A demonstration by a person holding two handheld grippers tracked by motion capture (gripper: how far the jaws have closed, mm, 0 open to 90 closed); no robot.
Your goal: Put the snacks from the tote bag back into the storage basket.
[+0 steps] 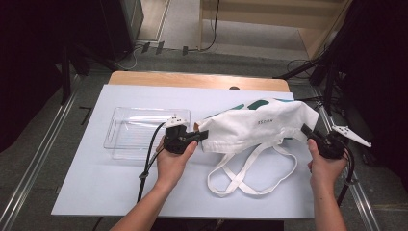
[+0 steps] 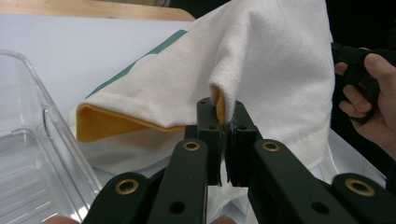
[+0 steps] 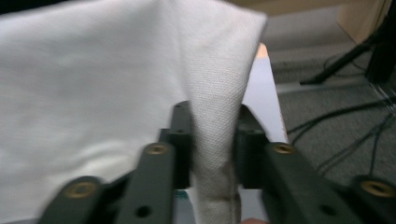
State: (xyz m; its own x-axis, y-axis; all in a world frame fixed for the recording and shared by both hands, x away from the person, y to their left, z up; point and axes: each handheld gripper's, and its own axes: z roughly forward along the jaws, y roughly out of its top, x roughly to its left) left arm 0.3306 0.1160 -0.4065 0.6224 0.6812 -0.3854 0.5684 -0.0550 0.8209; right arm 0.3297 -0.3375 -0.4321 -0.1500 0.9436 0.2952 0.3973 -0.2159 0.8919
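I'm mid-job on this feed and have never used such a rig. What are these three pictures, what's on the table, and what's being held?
No robot arm here: a person holds a hand-held two-jaw gripper in each hand. The high view looks down on the white table. The other two pictures come from cameras riding on each gripper, looking along its black jaws. On the table lie a clear plastic tray and a white cloth bag with long straps and a yellow lining. The left gripper pinches one end of the bag; the right gripper is clamped on a fold at the other end, so the bag is stretched between them.
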